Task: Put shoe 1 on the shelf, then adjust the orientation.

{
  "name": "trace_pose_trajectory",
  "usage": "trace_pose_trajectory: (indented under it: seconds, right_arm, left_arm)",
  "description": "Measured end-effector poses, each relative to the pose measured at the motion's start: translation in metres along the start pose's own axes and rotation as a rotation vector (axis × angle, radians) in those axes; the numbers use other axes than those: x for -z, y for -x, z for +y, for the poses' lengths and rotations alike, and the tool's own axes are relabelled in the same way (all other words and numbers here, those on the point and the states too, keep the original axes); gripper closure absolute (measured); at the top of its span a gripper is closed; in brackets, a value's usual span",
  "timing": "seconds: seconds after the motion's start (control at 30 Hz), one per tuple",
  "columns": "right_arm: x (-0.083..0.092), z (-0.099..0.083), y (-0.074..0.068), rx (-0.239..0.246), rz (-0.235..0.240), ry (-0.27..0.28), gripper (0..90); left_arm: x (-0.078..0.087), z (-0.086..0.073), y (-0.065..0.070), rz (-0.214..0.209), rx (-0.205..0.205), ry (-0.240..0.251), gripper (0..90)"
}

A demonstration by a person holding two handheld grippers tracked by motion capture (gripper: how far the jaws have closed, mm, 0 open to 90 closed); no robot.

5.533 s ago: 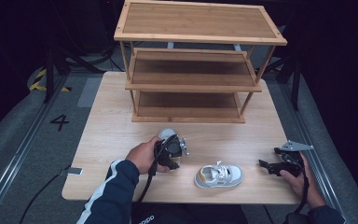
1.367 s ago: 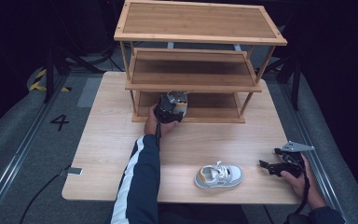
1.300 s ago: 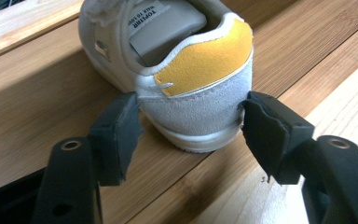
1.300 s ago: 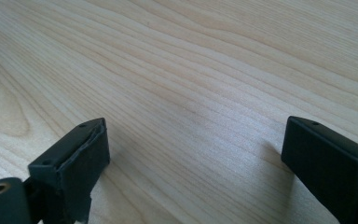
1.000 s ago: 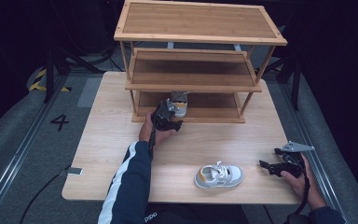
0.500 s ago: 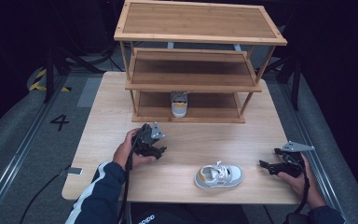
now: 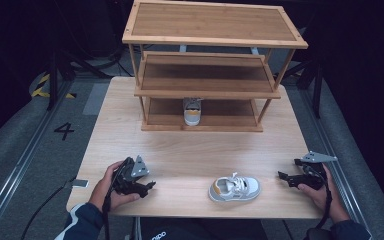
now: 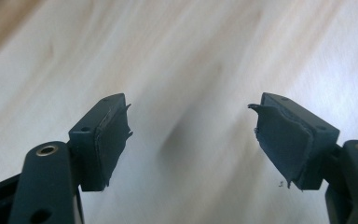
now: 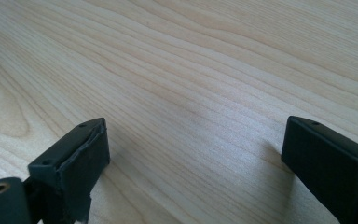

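Both claws gape empty over the table (image 7: 190, 150): left claw (image 7: 150, 186) just widening, right claw (image 7: 283, 177) beside the shoe (image 7: 234, 187)

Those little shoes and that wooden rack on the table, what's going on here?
A person is putting small shoes onto a wooden shoe rack with a gripper in each hand. One shoe sits on the rack's bottom shelf. The left gripper is at the near edge of the table, its jaws just opened further, nothing between them. The second shoe lies on the table between the grippers. The right gripper rests open beside it.
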State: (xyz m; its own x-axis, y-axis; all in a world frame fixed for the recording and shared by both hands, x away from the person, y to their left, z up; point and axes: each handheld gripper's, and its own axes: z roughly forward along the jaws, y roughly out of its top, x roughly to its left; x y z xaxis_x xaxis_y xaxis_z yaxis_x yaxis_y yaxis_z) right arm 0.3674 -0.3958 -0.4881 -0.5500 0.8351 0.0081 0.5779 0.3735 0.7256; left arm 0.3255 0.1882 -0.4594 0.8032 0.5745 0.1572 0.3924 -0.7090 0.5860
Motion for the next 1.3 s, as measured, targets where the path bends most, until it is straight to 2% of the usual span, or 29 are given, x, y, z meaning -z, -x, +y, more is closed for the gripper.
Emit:
trace_pose_trajectory:
  seconds: [0.03,0.07,0.1,0.23,0.33,0.4,0.43,0.47,0.57,0.67,0.73,0.77,0.8,0.83,0.87,0.9,0.93,1.0,1.03,1.3]
  right_arm:
    - [0.000,0.000,0.000,0.000,0.000,0.000,7.8]
    - [0.000,0.000,0.000,-0.001,0.000,0.000,7.8]
    - [0.000,0.000,0.000,-0.001,0.000,0.000,7.8]
    - [0.000,0.001,0.000,0.000,-0.003,-0.006,8.7]
    - [0.003,0.001,0.000,0.001,0.007,-0.006,19.3]
    - [0.007,0.003,0.000,0.003,0.023,-0.006,22.5]
    - [0.011,0.005,-0.001,0.012,0.061,0.011,26.0]
    - [0.016,0.009,-0.005,0.023,0.086,0.030,25.6]
    - [0.026,0.022,-0.019,0.074,0.086,0.051,25.6]
    - [0.037,0.041,-0.041,0.133,0.099,0.083,30.9]
    - [0.040,0.051,-0.056,0.165,0.143,0.103,34.0]
    - [0.041,0.055,-0.064,0.185,0.145,0.102,35.3]
    - [0.041,0.062,-0.078,0.206,0.176,0.105,37.0]
    - [0.041,0.062,-0.078,0.206,0.176,0.105,37.0]
    - [0.040,0.069,-0.094,0.237,0.199,0.102,37.9]
    - [0.040,0.069,-0.094,0.237,0.199,0.102,37.9]
    - [0.039,0.072,-0.101,0.250,0.206,0.102,38.0]
    - [0.036,0.078,-0.116,0.262,0.260,0.095,38.7]
    - [0.034,0.081,-0.125,0.279,0.261,0.095,39.4]
    - [0.017,0.090,-0.180,0.347,0.391,0.056,45.8]
  left_arm:
    - [0.000,0.000,0.000,0.000,0.000,0.000,26.1]
    - [0.002,-0.012,0.002,-0.009,0.016,-0.017,26.5]
    - [0.002,-0.012,0.002,-0.009,0.016,-0.017,26.4]
    - [0.007,-0.030,0.000,-0.053,0.102,0.025,25.1]
    - [0.008,-0.036,-0.001,-0.058,0.133,0.042,21.8]
    - [0.007,-0.042,-0.002,-0.078,0.190,0.071,20.5]
    - [0.007,-0.045,-0.003,-0.077,0.185,0.093,20.5]
    - [0.007,-0.047,-0.003,-0.079,0.181,0.103,20.4]
    - [0.006,-0.049,-0.003,-0.073,0.185,0.119,19.2]
    - [0.006,-0.048,-0.003,-0.066,0.186,0.117,18.3]
    - [0.006,-0.048,-0.003,-0.068,0.187,0.116,18.0]
    - [0.006,-0.048,-0.003,-0.067,0.186,0.116,17.7]
    - [0.005,-0.048,-0.003,-0.068,0.188,0.117,17.6]
    - [0.005,-0.048,-0.003,-0.068,0.188,0.117,17.6]
    - [0.005,-0.048,-0.003,-0.069,0.187,0.117,17.5]
    - [0.005,-0.048,-0.003,-0.069,0.187,0.117,17.5]
    - [0.005,-0.048,-0.003,-0.069,0.187,0.118,17.5]
    - [0.005,-0.048,-0.003,-0.069,0.187,0.117,17.5]
    - [0.005,-0.048,-0.003,-0.068,0.187,0.117,17.5]
    - [0.006,-0.048,-0.003,-0.066,0.186,0.116,17.5]
